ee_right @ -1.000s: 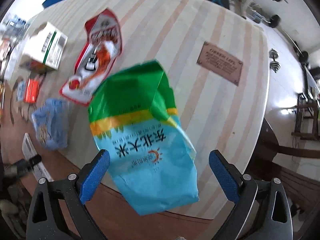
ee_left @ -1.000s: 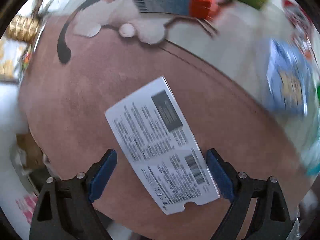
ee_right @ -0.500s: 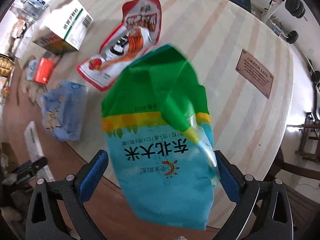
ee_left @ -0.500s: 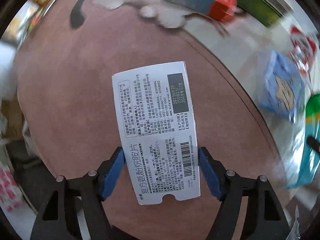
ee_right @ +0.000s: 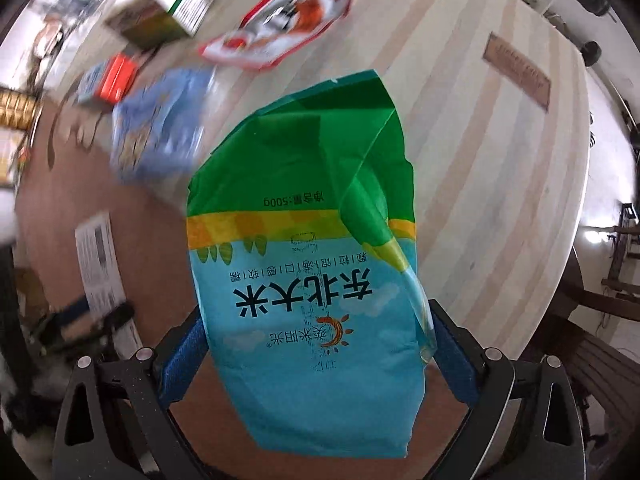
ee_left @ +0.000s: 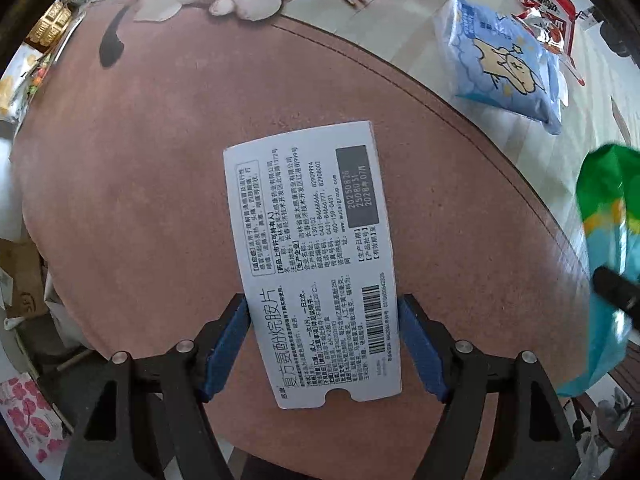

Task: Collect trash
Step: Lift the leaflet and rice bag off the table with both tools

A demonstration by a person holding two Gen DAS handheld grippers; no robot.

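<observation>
My left gripper (ee_left: 324, 344) is shut on a flat white medicine box (ee_left: 316, 256) printed with black text and a barcode; its blue pads touch both long edges above the brown table part (ee_left: 140, 200). My right gripper (ee_right: 316, 352) is shut on a green and light-blue rice bag (ee_right: 312, 248), holding it by its lower sides over the striped table (ee_right: 480, 160). The bag also shows at the right edge of the left wrist view (ee_left: 612, 240), and the white box at the left of the right wrist view (ee_right: 100, 264).
On the striped table lie a light-blue tissue pack (ee_left: 504, 64), a red and white snack wrapper (ee_right: 288, 20), a green and white carton (ee_right: 168, 4) and a small orange and blue box (ee_right: 112, 80). A brown plaque (ee_right: 516, 72) sits at the far right.
My left gripper has closed its pads onto the white box, which now lies straight between them. My right gripper has closed on the rice bag and swung left.
</observation>
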